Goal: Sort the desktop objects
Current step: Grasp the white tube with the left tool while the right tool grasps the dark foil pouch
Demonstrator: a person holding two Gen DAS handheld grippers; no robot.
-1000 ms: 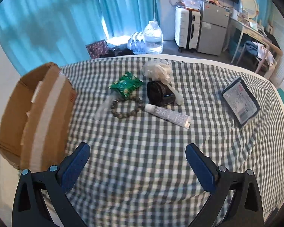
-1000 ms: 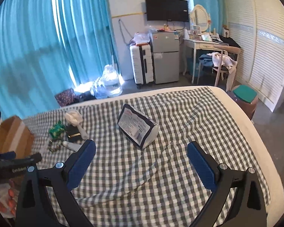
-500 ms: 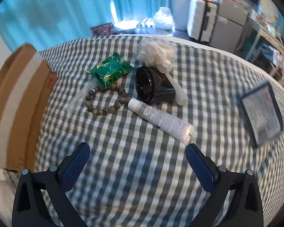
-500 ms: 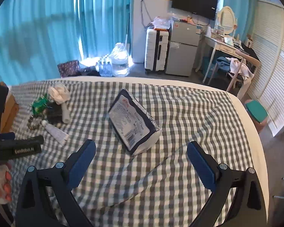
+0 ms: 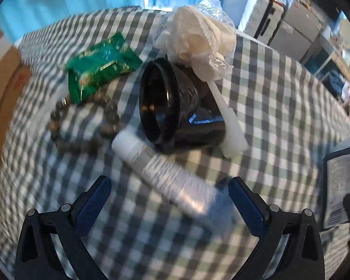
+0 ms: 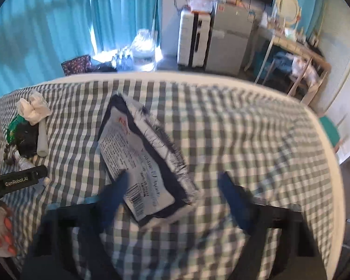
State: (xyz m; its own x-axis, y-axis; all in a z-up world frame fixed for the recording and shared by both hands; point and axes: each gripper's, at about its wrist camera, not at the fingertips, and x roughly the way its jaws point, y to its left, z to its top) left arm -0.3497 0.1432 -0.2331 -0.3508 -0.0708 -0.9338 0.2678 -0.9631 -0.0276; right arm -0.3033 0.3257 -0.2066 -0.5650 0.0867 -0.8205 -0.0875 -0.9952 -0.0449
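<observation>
Tube (image 5: 168, 175) next up: approach phase, nothing grasped yet.
Left gripper (image 5: 169, 200) hangs spread wide over the white tube, which lies diagonally on the checked cloth (image 5: 280, 107), cap end touching the tipped black jar (image 5: 175, 107). Bead bracelet (image 5: 81, 121), green packet (image 5: 98, 67) and white mesh sponge (image 5: 198, 44) crowd just behind. Right gripper (image 6: 175, 193) is also spread, low over the flat printed pack (image 6: 142, 165), one finger overlapping its corner; blur hides contact. Judgement: next move is to drop the left jaws either side of the tube mid-body, clear of the jar, then close. Cardboard box (image 5: 0, 98) at left is the likely bin.
</observation>
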